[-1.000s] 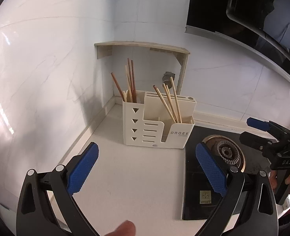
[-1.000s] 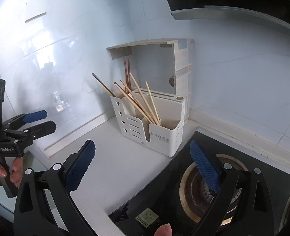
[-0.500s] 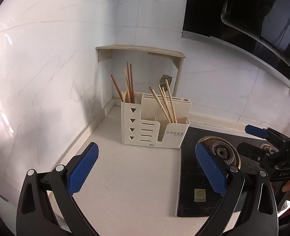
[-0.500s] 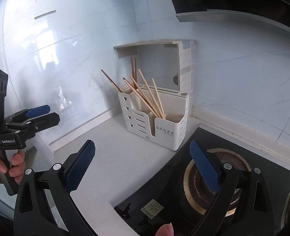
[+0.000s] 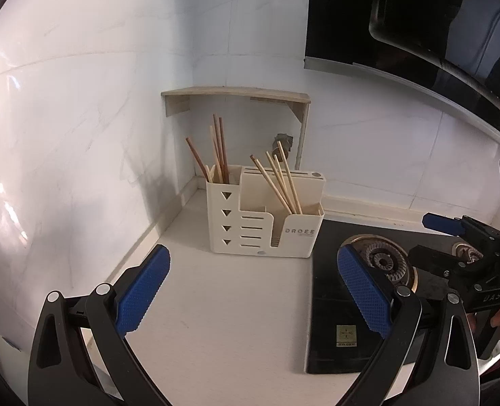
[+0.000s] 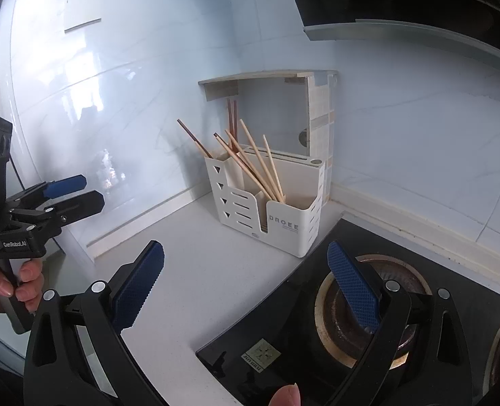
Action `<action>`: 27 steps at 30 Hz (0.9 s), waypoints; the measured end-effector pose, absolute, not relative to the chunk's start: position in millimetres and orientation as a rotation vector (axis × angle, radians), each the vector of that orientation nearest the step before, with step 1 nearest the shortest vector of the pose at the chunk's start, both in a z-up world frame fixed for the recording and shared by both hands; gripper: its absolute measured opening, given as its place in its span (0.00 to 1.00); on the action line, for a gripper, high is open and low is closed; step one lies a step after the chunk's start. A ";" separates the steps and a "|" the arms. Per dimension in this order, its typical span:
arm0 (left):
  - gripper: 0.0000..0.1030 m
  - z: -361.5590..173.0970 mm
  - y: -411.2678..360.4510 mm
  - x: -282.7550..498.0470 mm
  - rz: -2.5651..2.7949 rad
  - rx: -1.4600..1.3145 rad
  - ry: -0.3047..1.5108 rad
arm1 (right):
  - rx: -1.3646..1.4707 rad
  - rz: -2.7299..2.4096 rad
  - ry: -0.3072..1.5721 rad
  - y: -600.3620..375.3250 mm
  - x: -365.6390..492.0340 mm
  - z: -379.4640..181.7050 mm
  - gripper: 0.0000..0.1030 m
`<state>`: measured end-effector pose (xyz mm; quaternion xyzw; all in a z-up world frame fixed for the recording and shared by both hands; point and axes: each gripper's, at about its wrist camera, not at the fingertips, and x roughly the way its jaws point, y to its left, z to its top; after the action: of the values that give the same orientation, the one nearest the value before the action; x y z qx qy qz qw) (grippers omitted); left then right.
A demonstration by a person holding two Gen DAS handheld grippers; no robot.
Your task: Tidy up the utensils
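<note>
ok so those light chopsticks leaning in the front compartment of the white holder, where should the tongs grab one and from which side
Grip a light chopstick on its bare upper shaft, well above the white holder rim. They lean up and to the left with tips fanned apart, so come down from above and the front, closing across the shaft of one outer stick. The left tongs are open and face it, probably the easier choice.

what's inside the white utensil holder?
Utensil holder: dark chopsticks in the tall left compartment, pale chopsticks leaning in the front right one. Their lower ends and the compartment floors are hidden by its walls.
</note>
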<state>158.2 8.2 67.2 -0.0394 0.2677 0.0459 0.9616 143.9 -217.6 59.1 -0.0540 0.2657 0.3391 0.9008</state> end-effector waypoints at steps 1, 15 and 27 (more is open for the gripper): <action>0.95 67.2 8.0 157.8 0.094 -0.081 0.543 | -0.112 0.702 0.549 -217.7 143.9 59.0 0.95; 0.95 63.6 2.6 156.2 0.085 -0.113 0.543 | -0.129 0.717 0.558 -217.9 138.4 56.2 0.95; 0.95 67.7 -3.0 160.4 0.085 -0.122 0.544 | -0.114 0.711 0.557 -217.2 138.0 55.4 0.95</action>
<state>160.4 -3.0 67.7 -0.0601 0.2683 0.0418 0.9605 138.0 -217.2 55.4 -0.0549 0.2692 0.3434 0.8981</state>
